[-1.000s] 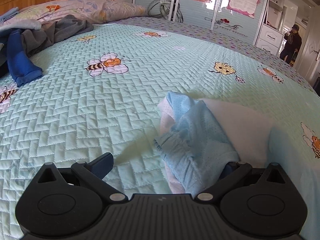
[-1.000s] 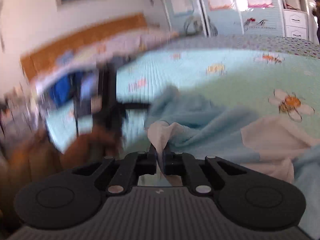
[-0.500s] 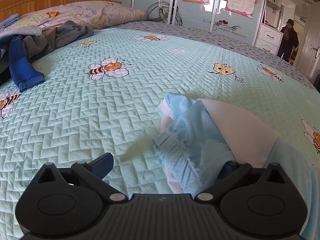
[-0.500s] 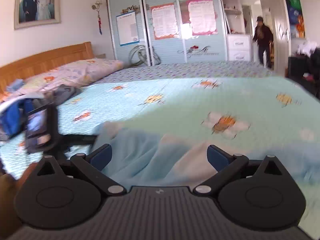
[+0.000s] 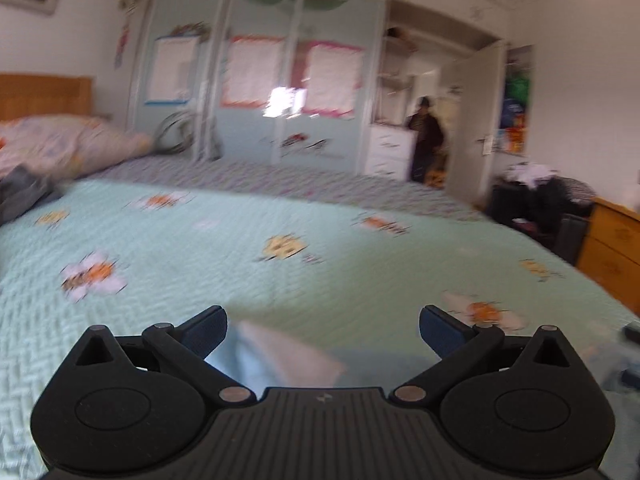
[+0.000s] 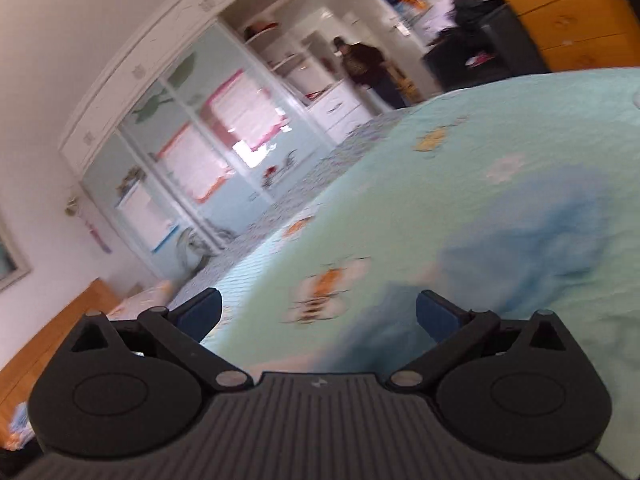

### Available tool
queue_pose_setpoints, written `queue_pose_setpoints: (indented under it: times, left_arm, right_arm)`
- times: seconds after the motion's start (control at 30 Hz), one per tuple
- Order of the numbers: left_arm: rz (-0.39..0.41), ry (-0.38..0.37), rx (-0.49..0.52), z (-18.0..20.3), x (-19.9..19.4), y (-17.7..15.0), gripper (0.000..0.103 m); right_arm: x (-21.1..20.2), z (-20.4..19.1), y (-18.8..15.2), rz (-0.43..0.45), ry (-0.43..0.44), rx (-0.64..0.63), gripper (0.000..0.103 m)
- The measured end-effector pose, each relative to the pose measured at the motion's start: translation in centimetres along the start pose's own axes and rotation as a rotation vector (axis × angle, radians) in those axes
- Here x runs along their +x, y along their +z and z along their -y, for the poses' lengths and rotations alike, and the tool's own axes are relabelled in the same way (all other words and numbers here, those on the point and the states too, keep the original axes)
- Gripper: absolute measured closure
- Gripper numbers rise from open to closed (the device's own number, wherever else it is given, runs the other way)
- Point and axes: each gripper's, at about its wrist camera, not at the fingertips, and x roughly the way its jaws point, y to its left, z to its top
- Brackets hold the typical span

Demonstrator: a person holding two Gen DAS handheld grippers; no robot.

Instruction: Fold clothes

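The light blue and white garment lies on the mint quilted bed, just below my left gripper, which is open and empty above it. In the right wrist view the same garment is a blurred blue patch on the bed, ahead and to the right of my right gripper. The right gripper is open, empty and tilted. Both views are blurred by motion.
A pile of dark clothes and a pillow lie at the bed's head on the left. Wardrobe doors stand beyond the bed. A person stands in the doorway. A wooden dresser is at the right.
The right gripper let go of the white and blue cloth and opened, then tilted and lifted. The left gripper, open throughout, rose and pitched up, so the garment dropped low in its view.
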Motion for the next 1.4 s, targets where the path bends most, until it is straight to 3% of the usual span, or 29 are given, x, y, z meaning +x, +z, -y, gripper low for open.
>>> queue_pose_setpoints:
  times: [0.07,0.13,0.23,0.33,0.5,0.53,0.63,0.73,0.77,0.8,0.87,1.0,1.13,1.23,1.4]
  left_arm:
    - [0.008,-0.025,0.091,2.0,0.4,0.1,0.001]
    - [-0.061,-0.017,0.215,4.4,2.4,-0.2,0.001]
    - [-0.203,-0.099,0.357,7.7,6.1,-0.9,0.001]
    - [-0.263,-0.159,0.419,9.8,8.2,-1.2,0.001]
    - [-0.360,-0.211,0.429,10.7,11.3,-1.8,0.003]
    - [-0.388,-0.215,0.444,11.0,11.9,-2.2,0.007]
    - [-0.494,-0.256,0.483,11.7,13.8,-3.2,0.033]
    - [-0.501,-0.281,0.529,12.3,13.4,-3.7,0.062]
    - [-0.478,-0.256,0.560,12.6,12.5,-3.8,0.080]
    - [-0.456,-0.231,0.591,13.0,11.7,-4.0,0.091]
    - [-0.410,-0.183,0.651,13.7,10.0,-4.2,0.095]
    - [-0.249,-0.082,0.678,14.1,3.9,-4.4,0.097]
    - [-0.081,0.009,0.629,13.8,-2.2,-3.0,0.097]
    - [-0.007,0.085,0.558,12.8,-5.1,-1.0,0.096]
    - [0.042,0.183,0.373,9.8,-7.5,1.9,0.097]
  right_arm:
    - [-0.1,1.8,-0.8,0.020,0.041,0.038,0.000]
    - [-0.4,3.1,-1.2,0.044,0.109,0.078,0.000]
    - [-0.1,3.4,-1.2,0.014,0.140,0.068,0.000]
    - [-0.4,3.9,-1.1,0.023,0.191,0.081,0.000]
    - [-1.0,5.0,-0.8,0.054,0.261,0.138,0.000]
    - [-1.1,5.2,-0.7,0.058,0.269,0.144,0.000]
    - [-1.2,5.7,-0.6,0.070,0.291,0.163,0.000]
    - [-1.3,6.0,-0.5,0.078,0.310,0.180,0.000]
    - [-1.3,6.0,-0.4,0.080,0.314,0.184,0.000]
    - [-1.4,6.1,-0.4,0.082,0.318,0.187,0.000]
    - [-1.6,6.2,-0.5,0.086,0.324,0.193,0.000]
    - [-1.7,6.2,-0.4,0.091,0.332,0.201,0.000]
    - [-2.0,6.4,-0.4,0.093,0.334,0.203,0.000]
    - [-1.8,6.5,-0.4,0.093,0.335,0.204,0.000]
    - [-1.9,6.5,-0.3,0.096,0.337,0.209,0.000]
